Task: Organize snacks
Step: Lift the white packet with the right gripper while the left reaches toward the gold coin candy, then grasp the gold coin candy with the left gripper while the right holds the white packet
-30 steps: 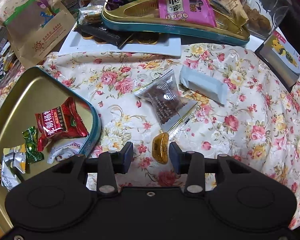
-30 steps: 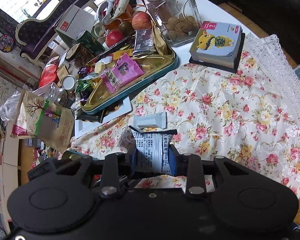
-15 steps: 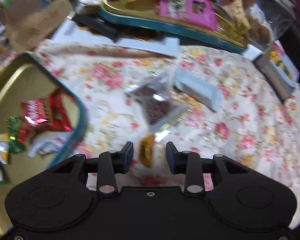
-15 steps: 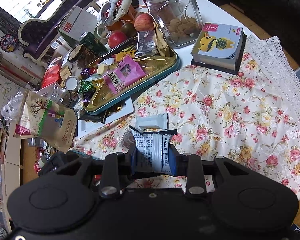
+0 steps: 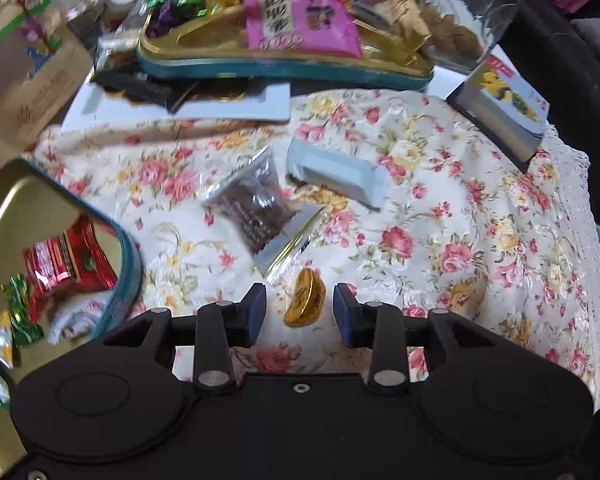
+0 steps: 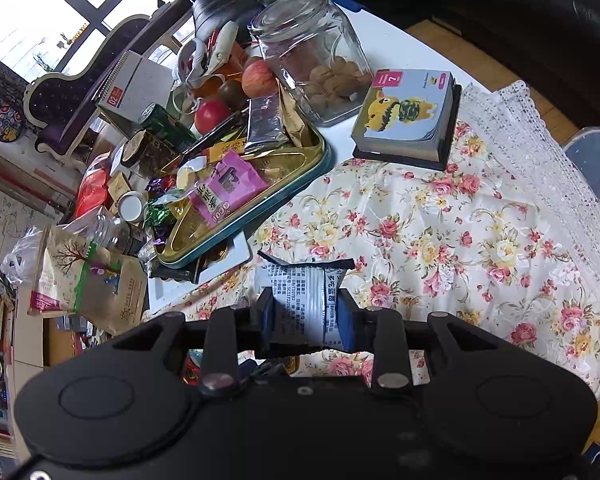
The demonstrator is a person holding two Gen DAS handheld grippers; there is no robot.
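Straddling a glossy gold-foil candy (image 5: 305,298), left claw (image 5: 300,312) parted.
Right claw (image 6: 306,314) clamps a crinkled, printed white wrapper (image 6: 306,300) above floral cloth (image 6: 460,240).

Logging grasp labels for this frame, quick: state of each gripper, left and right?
Left gripper: open, empty, gold-wrapped candy lying between its fingers.
Right gripper: shut on white snack packet.

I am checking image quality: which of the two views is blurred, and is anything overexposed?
Left wrist view: motion blur smears the pink packet and the red candy. Right wrist view: sharp, print on the held white wrapper shows clearly; the window is overexposed.
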